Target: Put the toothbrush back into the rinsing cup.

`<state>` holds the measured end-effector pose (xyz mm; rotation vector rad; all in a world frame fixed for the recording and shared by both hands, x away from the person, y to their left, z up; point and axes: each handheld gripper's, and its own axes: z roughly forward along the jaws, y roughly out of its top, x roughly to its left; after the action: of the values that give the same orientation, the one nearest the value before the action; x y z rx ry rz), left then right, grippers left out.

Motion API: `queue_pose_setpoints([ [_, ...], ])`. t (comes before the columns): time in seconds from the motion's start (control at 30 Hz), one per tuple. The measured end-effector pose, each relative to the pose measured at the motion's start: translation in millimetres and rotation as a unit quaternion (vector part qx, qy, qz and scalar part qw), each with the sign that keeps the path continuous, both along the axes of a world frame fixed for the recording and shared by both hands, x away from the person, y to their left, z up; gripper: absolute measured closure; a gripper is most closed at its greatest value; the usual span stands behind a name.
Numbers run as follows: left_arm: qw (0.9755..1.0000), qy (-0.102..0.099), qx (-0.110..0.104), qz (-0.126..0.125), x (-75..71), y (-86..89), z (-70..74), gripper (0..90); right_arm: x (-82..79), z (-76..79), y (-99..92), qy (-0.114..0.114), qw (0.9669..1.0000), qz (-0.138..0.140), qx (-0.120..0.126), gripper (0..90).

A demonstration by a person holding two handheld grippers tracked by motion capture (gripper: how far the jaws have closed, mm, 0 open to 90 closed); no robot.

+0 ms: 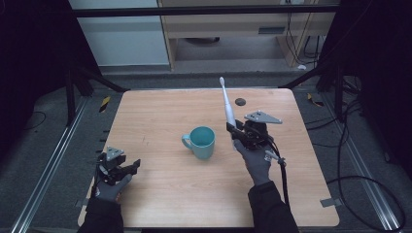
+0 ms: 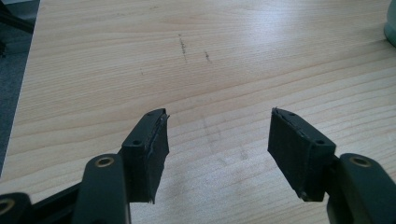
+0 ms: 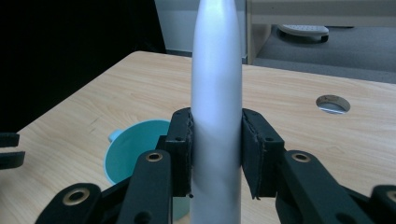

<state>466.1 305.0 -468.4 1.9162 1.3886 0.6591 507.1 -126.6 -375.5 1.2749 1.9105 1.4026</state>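
High view, right claw point(image 1: 232, 130): pinched on the lower body of a white electric toothbrush point(image 1: 227, 104), held upright with the brush head topmost, above the bench point(image 1: 160, 204) and just right of a teal mug point(image 1: 201, 141).
High view, left claw point(image 1: 132, 165): spread, low over the near-left part of the bench, well apart from the mug.
High view, mug: upright, handle turned left, apparently empty, though the inside is small at this range.
High view, elsewhere: a dark round cable hole point(image 1: 240, 101) in the far part of the bench.
Left gripper view: both pads point(image 2: 154, 149) wide apart with bare wood grain between; a sliver of the mug point(image 2: 391, 23) at the upper right edge.
Right gripper view: both pads pressed flat against the toothbrush point(image 3: 217, 112) body, one on each side, the tapered shaft running up and out of frame; the mug point(image 3: 128, 151) below and to the left, rim open.
Handling, as judged: rigid, smooth plastic, light to moderate in weight, likely slick and prone to twisting between flat pads.
Best hold, as judged: the thick lower handle, as gripped now; thin neck and bristles better left alone.
Container, as judged: mug mouth wide enough to take the handle end standing.
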Motion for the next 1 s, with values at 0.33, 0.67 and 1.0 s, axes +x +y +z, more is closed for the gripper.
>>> queue_pose_setpoints([
  [0.33,1.0,0.0,0.001,0.001,0.7,0.1,-0.6,37.3,12.1,8.5,17.5,-0.025,0.9996,-0.002,0.017,66.3],
  [0.67,1.0,-0.002,0.0,0.001,0.1,-0.1,-0.1,37.4,22.4,7.8,37.8,-0.04,0.9985,-0.007,0.036,66.3],
  [1.0,1.0,-0.003,-0.001,0.002,0.3,-0.1,-0.2,37.3,30.0,6.3,50.2,-0.045,0.9976,-0.013,0.052,66.2],
])
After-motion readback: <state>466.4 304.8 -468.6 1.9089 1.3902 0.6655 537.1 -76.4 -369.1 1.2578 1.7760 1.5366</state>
